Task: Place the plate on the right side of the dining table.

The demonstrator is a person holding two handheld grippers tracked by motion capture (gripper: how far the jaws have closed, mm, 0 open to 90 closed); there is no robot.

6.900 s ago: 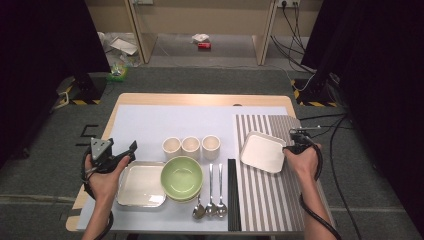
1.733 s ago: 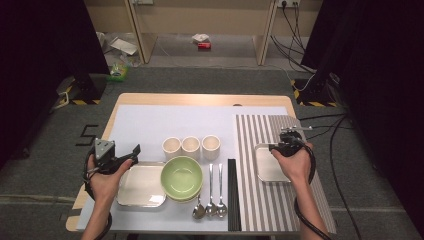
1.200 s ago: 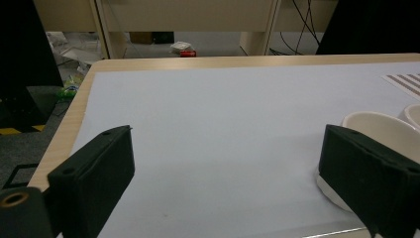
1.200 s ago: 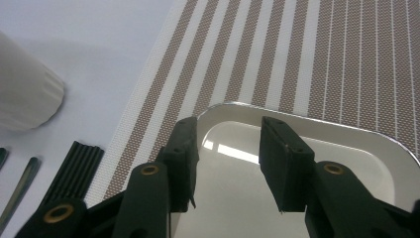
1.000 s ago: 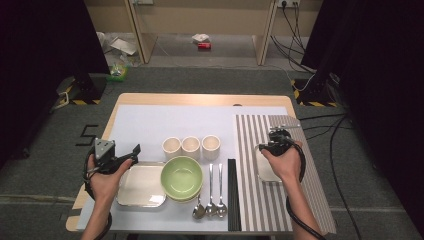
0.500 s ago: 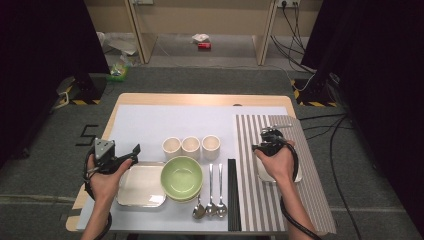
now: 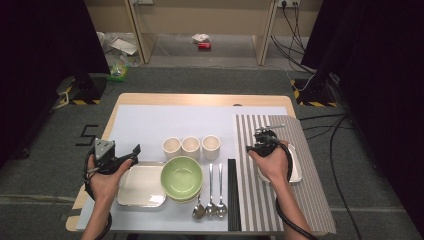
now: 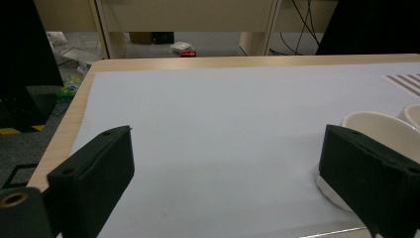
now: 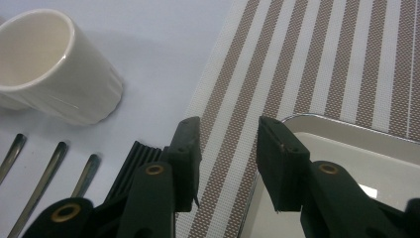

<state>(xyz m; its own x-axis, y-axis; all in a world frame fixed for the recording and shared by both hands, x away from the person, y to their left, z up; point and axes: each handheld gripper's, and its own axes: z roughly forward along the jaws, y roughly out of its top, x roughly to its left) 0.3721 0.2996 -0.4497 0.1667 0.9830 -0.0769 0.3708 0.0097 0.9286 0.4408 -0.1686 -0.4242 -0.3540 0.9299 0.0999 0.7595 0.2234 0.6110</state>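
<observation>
The right gripper [image 9: 225, 158] hangs over the striped placemat [image 9: 317, 54] with its fingers [image 9: 185, 148] part-way apart and nothing between them, having just been closing a little; the white rectangular tray [image 9: 346, 168] lies just beside and under the right-hand finger, its rim corner below the gap. The left gripper [image 8: 225, 183] holds its fingers [image 8: 94, 173] wide over the bare white mat [image 8: 213, 114], with a cream cup [image 8: 381, 126] just behind the right-hand finger.
</observation>
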